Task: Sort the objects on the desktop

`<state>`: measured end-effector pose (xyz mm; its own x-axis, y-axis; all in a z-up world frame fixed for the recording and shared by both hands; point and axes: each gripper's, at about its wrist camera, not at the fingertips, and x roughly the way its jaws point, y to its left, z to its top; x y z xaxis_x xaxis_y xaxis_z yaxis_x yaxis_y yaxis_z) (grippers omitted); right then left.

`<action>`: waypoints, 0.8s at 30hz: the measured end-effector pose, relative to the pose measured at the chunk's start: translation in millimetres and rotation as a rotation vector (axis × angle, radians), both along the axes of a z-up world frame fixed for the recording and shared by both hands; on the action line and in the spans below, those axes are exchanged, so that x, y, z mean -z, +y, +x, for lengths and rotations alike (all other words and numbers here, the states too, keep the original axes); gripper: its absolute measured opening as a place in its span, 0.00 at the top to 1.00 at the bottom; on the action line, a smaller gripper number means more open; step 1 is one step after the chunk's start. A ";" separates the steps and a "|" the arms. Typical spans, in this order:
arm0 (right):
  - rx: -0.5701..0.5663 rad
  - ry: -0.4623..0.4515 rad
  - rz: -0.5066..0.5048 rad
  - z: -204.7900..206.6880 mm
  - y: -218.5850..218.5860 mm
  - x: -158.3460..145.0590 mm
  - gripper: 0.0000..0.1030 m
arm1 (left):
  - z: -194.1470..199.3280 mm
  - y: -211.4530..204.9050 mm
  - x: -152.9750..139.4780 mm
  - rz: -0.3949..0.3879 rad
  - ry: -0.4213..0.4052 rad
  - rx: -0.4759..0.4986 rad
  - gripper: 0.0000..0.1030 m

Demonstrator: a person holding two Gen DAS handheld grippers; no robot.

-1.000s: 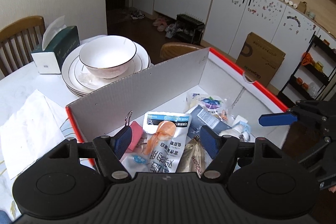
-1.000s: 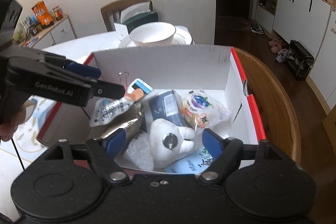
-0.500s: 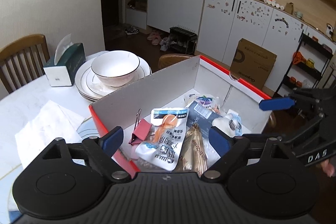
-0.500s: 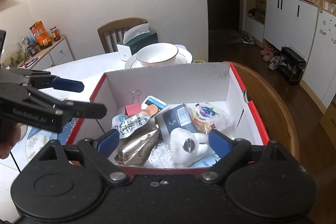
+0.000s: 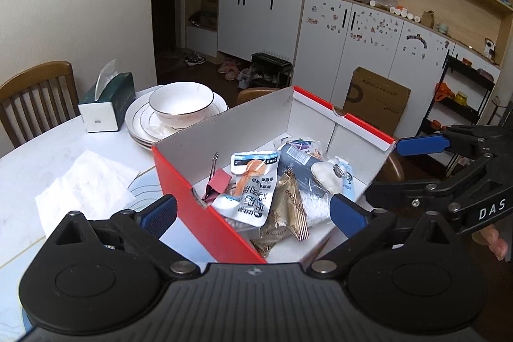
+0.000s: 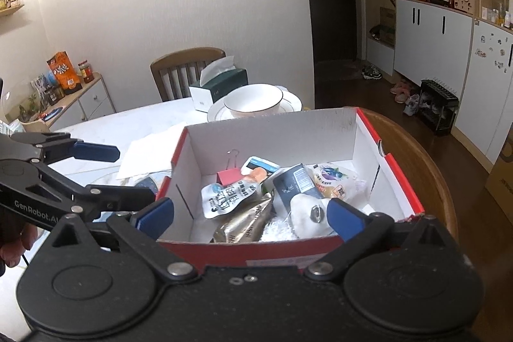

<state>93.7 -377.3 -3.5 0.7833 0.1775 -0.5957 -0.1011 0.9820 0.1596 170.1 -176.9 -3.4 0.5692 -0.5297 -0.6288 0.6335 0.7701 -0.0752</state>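
A red cardboard box (image 5: 205, 213) with white inside walls (image 6: 282, 130) stands on the table. It holds a pink binder clip (image 5: 216, 183) (image 6: 228, 173), a white snack pouch (image 5: 253, 191) (image 6: 229, 194), a gold packet (image 5: 290, 207) (image 6: 247, 220), a dark packet (image 6: 293, 181) and a white lump with a metal stud (image 6: 309, 212). My left gripper (image 5: 253, 210) is open and empty, above the box's near corner. My right gripper (image 6: 251, 213) is open and empty, above the box's near wall. Each gripper shows in the other's view.
A white bowl (image 5: 181, 101) on stacked plates (image 5: 138, 124) and a green tissue box (image 5: 107, 101) stand behind the box. White paper napkins (image 5: 83, 188) lie to its left. A wooden chair (image 6: 186, 66) stands at the far edge. The table's rim (image 6: 429, 181) curves right.
Both grippers have pulled back and up from the box, still open and empty. The box and its contents now look farther away.
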 end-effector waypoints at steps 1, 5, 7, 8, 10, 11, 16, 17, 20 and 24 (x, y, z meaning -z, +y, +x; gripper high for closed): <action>0.003 -0.004 0.004 -3.9 1.0 -1.3 0.01 | -2.4 3.4 -0.8 -0.007 -0.002 -0.006 0.01; 0.019 -0.013 0.016 -17.7 5.7 -4.8 0.01 | -12.2 13.5 -3.7 -0.029 -0.005 -0.017 0.01; 0.024 -0.015 0.020 -23.4 7.7 -6.0 0.01 | -16.8 17.1 -4.2 -0.026 -0.014 -0.022 0.01; 0.027 -0.014 0.022 -26.2 8.8 -6.6 0.01 | -19.4 18.2 -4.5 -0.022 -0.017 -0.022 0.01; 0.030 -0.014 0.025 -31.2 11.0 -7.3 0.01 | -24.4 20.3 -5.4 -0.019 -0.022 -0.024 0.01; 0.032 -0.014 0.026 -33.7 12.2 -7.6 0.01 | -26.2 21.2 -5.7 -0.021 -0.021 -0.022 0.01; 0.041 -0.025 0.037 -44.0 15.3 -8.5 0.01 | -33.8 26.7 -6.6 -0.033 -0.016 -0.011 0.01; 0.041 -0.028 0.039 -45.6 15.8 -8.6 0.01 | -35.7 27.3 -6.9 -0.034 -0.018 -0.014 0.01; 0.043 -0.036 0.044 -49.6 16.6 -8.9 0.01 | -38.8 28.5 -8.3 -0.033 -0.032 -0.018 0.01; 0.040 -0.042 0.054 -53.2 17.8 -8.5 0.01 | -44.3 27.9 -9.1 -0.031 -0.046 -0.008 0.01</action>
<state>40.5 -359.5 5.0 0.8145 0.1764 -0.5527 -0.0697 0.9755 0.2087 125.8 -149.0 5.7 0.6018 -0.5436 -0.5851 0.6304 0.7731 -0.0700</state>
